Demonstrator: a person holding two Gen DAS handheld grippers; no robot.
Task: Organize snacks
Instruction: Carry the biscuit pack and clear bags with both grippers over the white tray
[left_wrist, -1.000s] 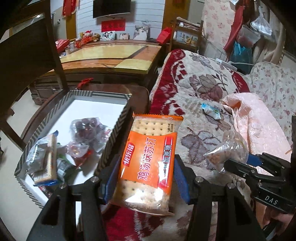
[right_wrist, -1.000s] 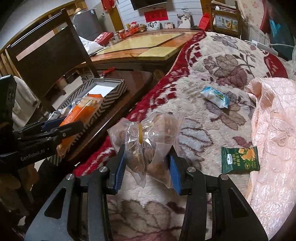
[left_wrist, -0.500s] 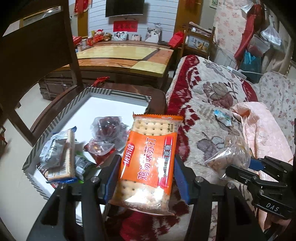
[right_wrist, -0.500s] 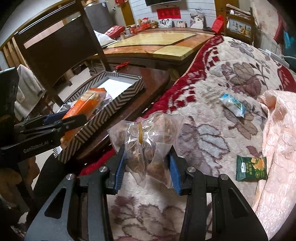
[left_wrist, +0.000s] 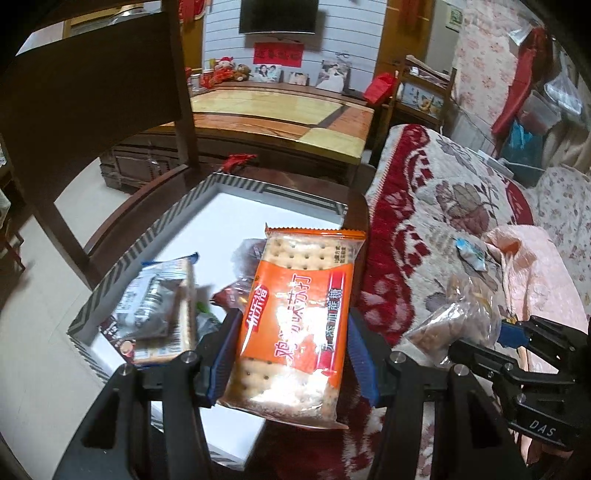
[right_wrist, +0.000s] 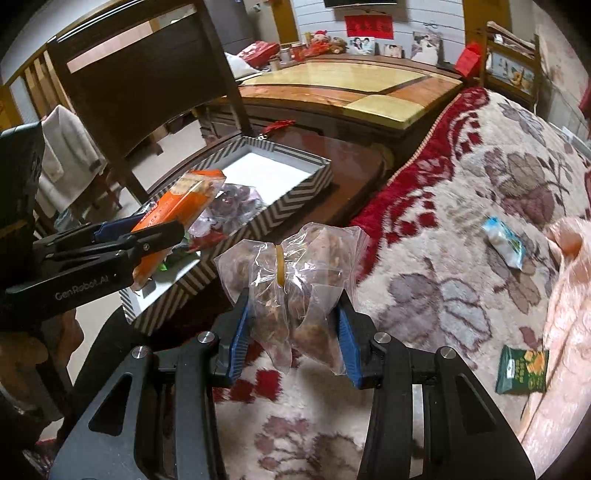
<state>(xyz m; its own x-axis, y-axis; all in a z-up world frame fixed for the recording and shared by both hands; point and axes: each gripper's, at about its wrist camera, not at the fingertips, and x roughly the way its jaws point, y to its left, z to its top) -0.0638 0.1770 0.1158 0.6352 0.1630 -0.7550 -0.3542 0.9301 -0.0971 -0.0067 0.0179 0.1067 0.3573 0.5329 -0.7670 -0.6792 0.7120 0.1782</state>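
My left gripper is shut on an orange cracker pack and holds it above the near right part of the striped box. The box holds several snacks, among them a grey-blue packet. From the right wrist view the cracker pack hangs over the box. My right gripper is shut on a clear bag of brown snacks above the flowered blanket, right of the box. The bag also shows in the left wrist view. A blue-white packet and a green packet lie on the blanket.
The box sits on a dark wooden chair seat beside the blanket-covered sofa. The chair's back rises at the left. A low wooden table stands behind. A pink quilt lies at the right.
My left gripper has carried the cracker pack leftward, from the box's right edge to above its inside. My right gripper with the clear bag has followed toward the box.
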